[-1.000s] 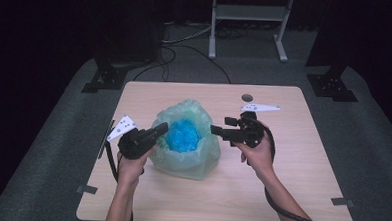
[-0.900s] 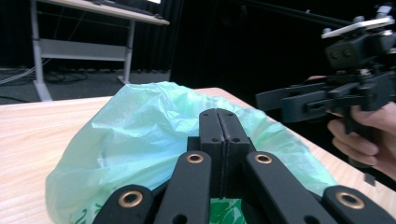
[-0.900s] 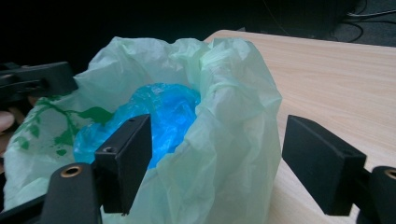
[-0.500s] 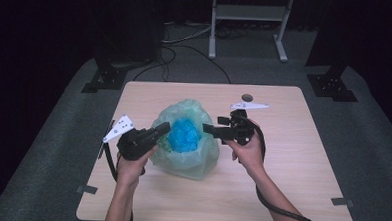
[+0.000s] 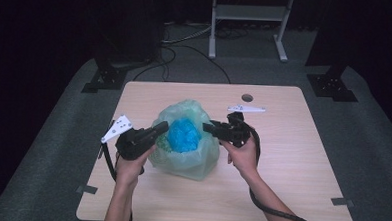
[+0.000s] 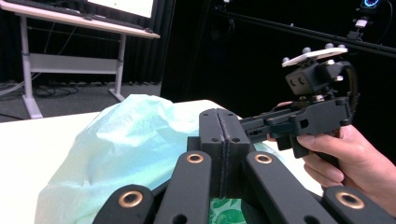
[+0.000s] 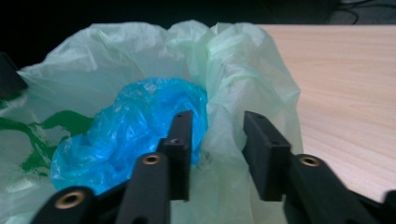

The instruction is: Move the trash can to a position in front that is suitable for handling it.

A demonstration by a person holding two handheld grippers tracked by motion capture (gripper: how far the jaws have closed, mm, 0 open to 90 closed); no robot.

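1. Presently: a pale green plastic bag (image 5: 185, 145) sits mid-table (image 5: 292, 159), mouth up, with a crumpled blue bag (image 5: 184, 135) inside it.
2. Left gripper (image 5: 159, 128): jaws fully together at the bag's left rim, as the left gripper view shows; green film runs just under them. Whether a fold is pinched between the pads cannot be told.
3. Right gripper (image 7: 217, 154): jaws have just been closing and straddle a fold of the green bag's right rim. A gap remains, so the pads do not yet press the film.
4. Risk, slip: the film is thin and slack. If the right jaws shut on a shallow bite, the fold would likely slide out once pulled.
5. Risk, wrong catch: the inner jaw lies against the blue bag. Closing further could trap blue film with the green and drag the contents up.
6. Risk, tear or tip: pulling the two rims apart unevenly could stretch the film or topple the bag toward the stronger hand.
7. Risk, left hold unproven: if nothing is clamped there, the bag would simply follow the right hand.
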